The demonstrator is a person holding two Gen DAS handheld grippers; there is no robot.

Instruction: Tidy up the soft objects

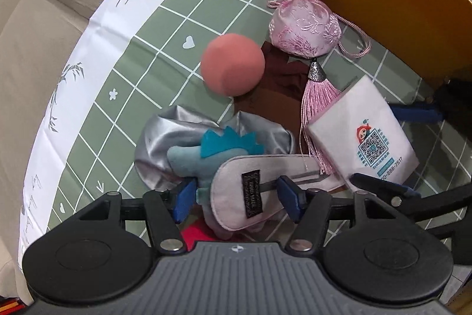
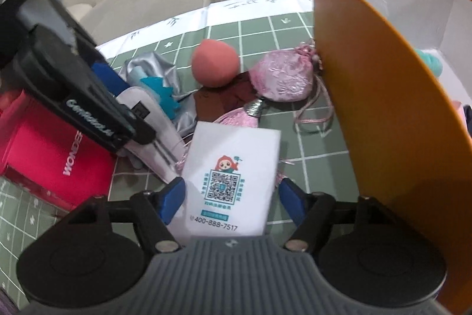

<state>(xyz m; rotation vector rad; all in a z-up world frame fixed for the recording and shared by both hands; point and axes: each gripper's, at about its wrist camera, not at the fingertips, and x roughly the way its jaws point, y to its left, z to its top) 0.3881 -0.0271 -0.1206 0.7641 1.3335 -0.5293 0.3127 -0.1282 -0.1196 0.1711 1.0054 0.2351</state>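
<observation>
Setting: a green grid-patterned cloth with a white border (image 1: 124,96) covers the counter, with a beige sofa (image 1: 35,28) behind it.
Left gripper: the left gripper (image 1: 236,194) is about half open, its blue pads either side of a pale pink padded fabric eye mask with a black label (image 1: 244,191); I cannot tell whether the pads press it.
Right gripper: the right gripper (image 2: 230,197) stands wide open, straddling a white soft pack of tissues printed with a QR code (image 2: 230,176), pads apart from its sides.
Pile: under the mask lie a light blue plush toy with teal spikes (image 1: 203,152) and a crumpled silver satin cloth (image 1: 159,143).
Other soft things: at 12 o'clock from the mask sits a coral foam ball (image 1: 233,64); at 1 o'clock, a pink brocade drawstring pouch with a tassel (image 1: 303,28), touching the box.
Destination, judged: a tall orange cardboard box, open-topped (image 2: 383,108), at 2 o'clock.
Handling: everything looks light and squashy. The mask is floppy, best pinched mid-body. The tissue pack will give; grip its long sides. Satin may slip.
Extra: a red box (image 2: 50,155) at 9 o'clock.
</observation>
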